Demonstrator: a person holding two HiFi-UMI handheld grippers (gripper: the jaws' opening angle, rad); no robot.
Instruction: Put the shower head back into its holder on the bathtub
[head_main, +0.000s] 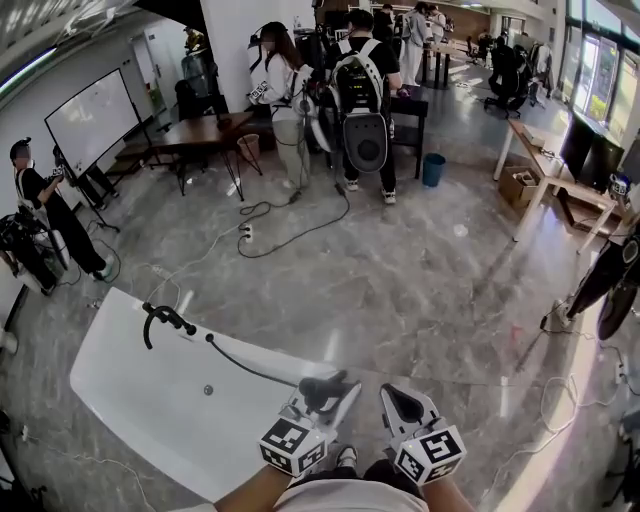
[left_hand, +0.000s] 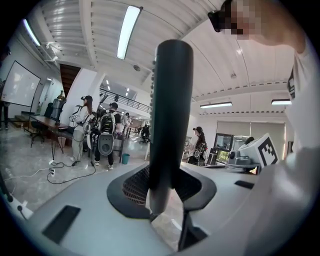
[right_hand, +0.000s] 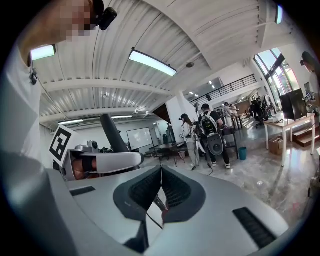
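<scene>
Head view: left gripper (head_main: 330, 392) pointed forward over the bathtub (head_main: 130, 390) corner, right gripper (head_main: 396, 396) just beside it, holder (head_main: 160, 318) well ahead-left; left gripper view: jaws clamped the upright shower head (left_hand: 170, 115); right gripper view: jaws were closed, holding nothing.

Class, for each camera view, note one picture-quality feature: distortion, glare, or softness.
Head view: the fisheye lens bends the bathtub rim, and window light glares on the polished floor at lower right. Left gripper view: the shower head between the jaws looms huge, close to the lens, and the corners are black round the circular image. Right gripper view: the ceiling light burns out white.
</scene>
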